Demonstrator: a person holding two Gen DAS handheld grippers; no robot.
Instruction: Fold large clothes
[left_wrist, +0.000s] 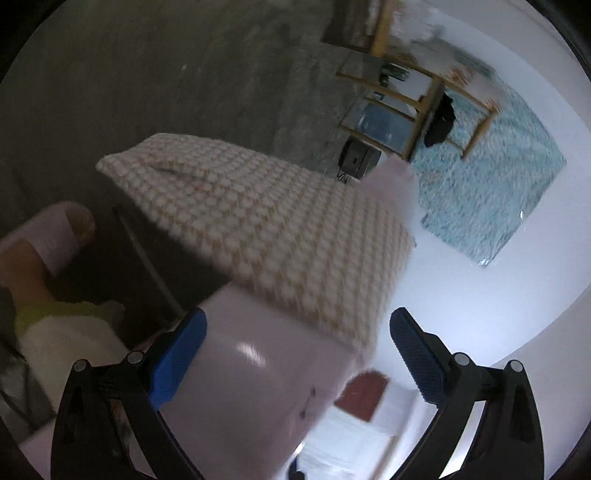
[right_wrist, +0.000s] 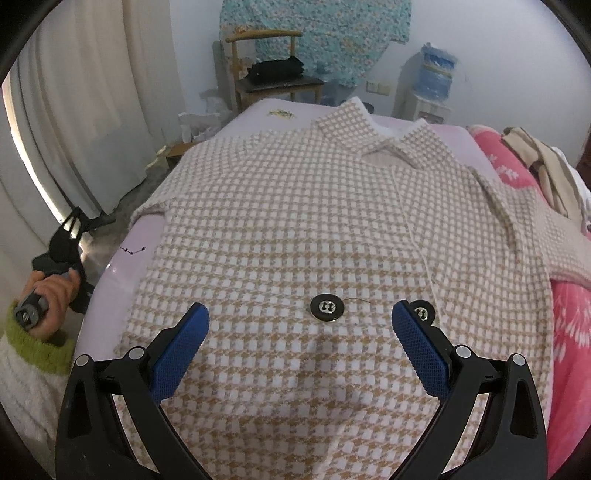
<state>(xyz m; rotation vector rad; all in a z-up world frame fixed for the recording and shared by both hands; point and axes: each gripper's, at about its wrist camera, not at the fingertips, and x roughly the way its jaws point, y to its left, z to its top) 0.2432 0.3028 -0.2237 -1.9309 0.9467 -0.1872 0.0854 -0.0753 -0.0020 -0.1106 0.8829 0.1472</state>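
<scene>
We have the checked coat (right_wrist: 325, 229) spread face up across the lilac bed (right_wrist: 255, 114), collar toward the far edge and buttons (right_wrist: 327, 307) up, so that its sleeves and sides can be folded inward. Our right gripper (right_wrist: 301, 332) hovers low over the coat's middle near the near edge of the bed, fingers spread wide and holding nothing; one button lies between the blue pads (right_wrist: 419, 343), slightly ahead of them. Our left gripper (left_wrist: 297, 354), also spread and empty, hangs off the bed's left edge, tilted, likely approaching the sleeve (left_wrist: 258, 221) that droops over that edge, just beyond its fingertips.
</scene>
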